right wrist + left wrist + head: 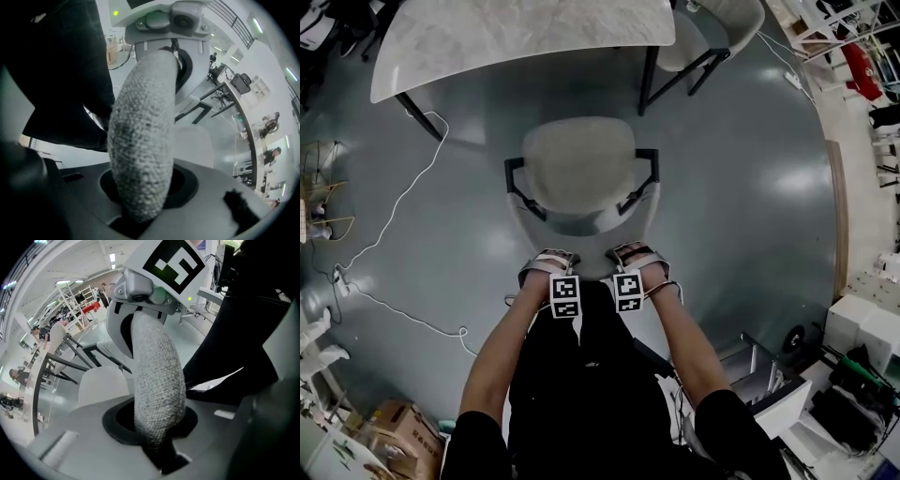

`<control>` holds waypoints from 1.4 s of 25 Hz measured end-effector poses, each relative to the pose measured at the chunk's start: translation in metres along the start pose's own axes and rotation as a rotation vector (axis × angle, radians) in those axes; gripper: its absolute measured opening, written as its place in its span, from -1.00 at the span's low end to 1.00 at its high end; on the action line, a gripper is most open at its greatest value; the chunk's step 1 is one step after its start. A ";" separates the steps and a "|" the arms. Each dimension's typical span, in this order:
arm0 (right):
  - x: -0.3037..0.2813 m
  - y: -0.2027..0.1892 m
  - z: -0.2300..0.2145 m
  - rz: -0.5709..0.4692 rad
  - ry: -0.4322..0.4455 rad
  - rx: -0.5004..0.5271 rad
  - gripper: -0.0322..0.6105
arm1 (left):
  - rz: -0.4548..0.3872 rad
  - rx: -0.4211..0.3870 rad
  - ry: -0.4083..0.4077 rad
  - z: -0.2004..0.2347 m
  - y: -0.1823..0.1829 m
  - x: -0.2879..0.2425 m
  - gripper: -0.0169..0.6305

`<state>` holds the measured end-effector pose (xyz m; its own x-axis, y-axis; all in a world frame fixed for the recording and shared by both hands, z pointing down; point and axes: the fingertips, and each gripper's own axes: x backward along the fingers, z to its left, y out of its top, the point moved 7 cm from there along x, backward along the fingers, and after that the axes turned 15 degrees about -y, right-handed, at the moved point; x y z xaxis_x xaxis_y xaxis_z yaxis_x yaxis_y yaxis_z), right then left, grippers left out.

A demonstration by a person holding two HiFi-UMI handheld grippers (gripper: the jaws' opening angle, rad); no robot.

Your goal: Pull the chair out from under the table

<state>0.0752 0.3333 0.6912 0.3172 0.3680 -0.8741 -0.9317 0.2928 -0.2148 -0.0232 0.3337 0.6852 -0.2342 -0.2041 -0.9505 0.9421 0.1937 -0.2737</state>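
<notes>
Left gripper (548, 260) and right gripper (636, 253) clamp the chair backrest (581, 223)

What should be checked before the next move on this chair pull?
1. Left tool clamped on the backrest: ok, the fabric edge fills its jaws.
2. Right tool clamped on the backrest: ok, same grip.
3. Seat out from under the table: ok, bare floor shows between them.
4. Cable apart from the chair: ok, it lies off to the left.
5. Room behind the person: cannot tell, out of view.
</notes>
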 end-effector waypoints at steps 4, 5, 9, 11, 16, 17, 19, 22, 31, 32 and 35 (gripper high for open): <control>0.005 0.002 0.008 0.001 0.005 0.008 -0.57 | -0.002 0.007 -0.004 -0.009 0.004 0.000 -0.71; 0.006 0.002 0.010 0.000 0.005 0.009 -0.57 | -0.001 0.007 -0.004 -0.011 0.004 -0.001 -0.71; 0.005 0.002 0.012 -0.002 -0.011 -0.019 -0.53 | -0.007 0.014 0.024 -0.012 0.004 -0.003 -0.67; 0.005 0.003 0.011 -0.002 -0.005 -0.052 -0.41 | -0.023 0.041 0.044 -0.011 0.003 -0.003 -0.58; 0.015 0.001 0.007 0.024 0.010 -0.094 -0.26 | -0.029 0.108 0.066 -0.009 0.004 0.003 -0.41; 0.020 0.001 0.005 0.029 0.009 -0.100 -0.26 | -0.027 0.119 0.073 -0.010 0.004 0.006 -0.40; 0.035 0.002 0.000 0.037 0.007 -0.118 -0.26 | -0.029 0.140 0.093 -0.015 0.004 0.016 -0.37; 0.071 0.004 -0.010 0.052 0.027 -0.187 -0.25 | -0.060 0.170 0.139 -0.028 0.000 0.039 -0.38; 0.181 0.014 -0.076 -0.135 -0.260 -0.810 -0.26 | -0.353 0.416 0.388 -0.050 -0.019 0.163 -0.51; 0.191 0.014 -0.087 -0.167 -0.306 -0.906 -0.30 | -0.396 0.434 0.422 -0.049 -0.019 0.178 -0.58; 0.218 0.010 -0.118 -0.293 -0.438 -1.219 -0.74 | -0.537 0.469 0.516 -0.048 -0.011 0.216 -0.91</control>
<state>0.1141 0.3127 0.4472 0.3480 0.7470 -0.5665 -0.3079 -0.4797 -0.8217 -0.0953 0.3332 0.4761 -0.6466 0.3266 -0.6894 0.6481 -0.2413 -0.7223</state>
